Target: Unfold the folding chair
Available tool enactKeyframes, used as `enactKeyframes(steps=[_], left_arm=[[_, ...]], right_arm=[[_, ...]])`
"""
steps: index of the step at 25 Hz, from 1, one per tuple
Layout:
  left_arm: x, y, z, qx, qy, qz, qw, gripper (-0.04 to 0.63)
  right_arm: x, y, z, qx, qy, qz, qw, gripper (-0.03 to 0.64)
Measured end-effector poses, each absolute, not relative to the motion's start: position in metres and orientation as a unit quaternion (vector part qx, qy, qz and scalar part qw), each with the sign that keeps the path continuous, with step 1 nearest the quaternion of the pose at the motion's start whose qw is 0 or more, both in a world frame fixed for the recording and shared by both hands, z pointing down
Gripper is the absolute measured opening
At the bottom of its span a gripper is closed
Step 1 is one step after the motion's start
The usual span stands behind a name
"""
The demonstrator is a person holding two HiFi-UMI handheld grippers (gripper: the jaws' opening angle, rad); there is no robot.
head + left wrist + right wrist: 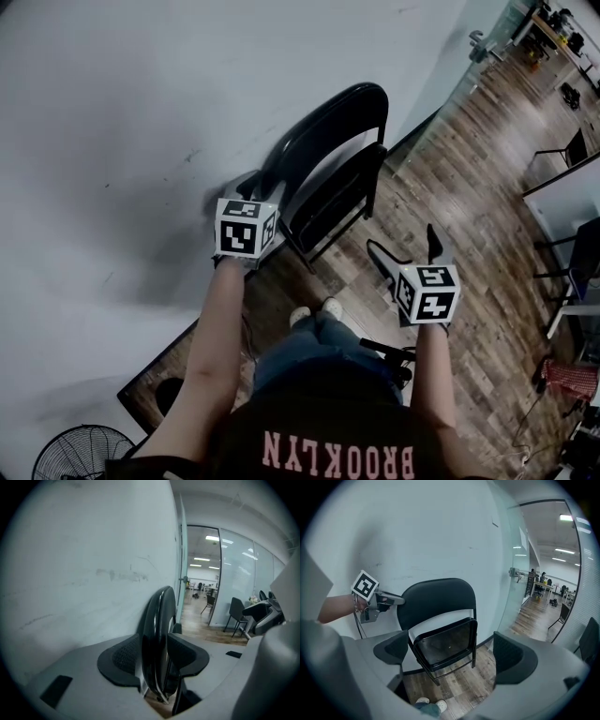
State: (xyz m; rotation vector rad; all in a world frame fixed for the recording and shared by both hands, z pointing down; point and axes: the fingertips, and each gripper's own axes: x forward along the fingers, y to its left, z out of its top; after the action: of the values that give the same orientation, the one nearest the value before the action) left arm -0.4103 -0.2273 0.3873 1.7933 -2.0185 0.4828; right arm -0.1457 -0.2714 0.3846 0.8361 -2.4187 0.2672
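A black folding chair (330,141) leans folded against the white wall, its seat (446,644) tipped up under the backrest (436,597). My left gripper (257,187) is shut on the left edge of the backrest; in the left gripper view that rounded black edge (157,620) stands upright between the two pads (123,656). The right gripper view also shows the left gripper (398,601) at the backrest's left side. My right gripper (409,251) hangs open in front of the chair, apart from it, with nothing between its fingers (513,657).
The person's shoes (314,314) stand on the wood floor just before the chair. A floor fan (80,455) sits at the lower left. A glass partition (534,573) runs to the right of the wall. Other dark chairs (236,613) and desks (572,202) stand further right.
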Motion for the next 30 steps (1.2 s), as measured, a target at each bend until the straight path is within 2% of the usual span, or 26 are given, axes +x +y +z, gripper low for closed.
enactKeyframes(steps=[6,16,25,30], left_arm=[[-0.412,-0.243,0.391,0.627,-0.727,0.172,0.220,0.183],[-0.413,-0.245,0.391,0.617,-0.733,0.178,0.226,0.175],[-0.412,-0.246,0.392,0.616,-0.730,0.183,0.233,0.175],[-0.413,-0.245,0.393,0.617,-0.728,0.185,0.235,0.175]], right_arm=[[-0.167,-0.273,0.400,0.265,-0.915,0.109,0.284,0.565],[-0.224,-0.271,0.444,0.211,-0.917,0.201,0.274,0.563],[-0.289,-0.265,0.497,0.212,-0.895,0.287,0.267,0.561],[-0.311,-0.254,0.538,0.235,-0.869,0.338,0.273,0.533]])
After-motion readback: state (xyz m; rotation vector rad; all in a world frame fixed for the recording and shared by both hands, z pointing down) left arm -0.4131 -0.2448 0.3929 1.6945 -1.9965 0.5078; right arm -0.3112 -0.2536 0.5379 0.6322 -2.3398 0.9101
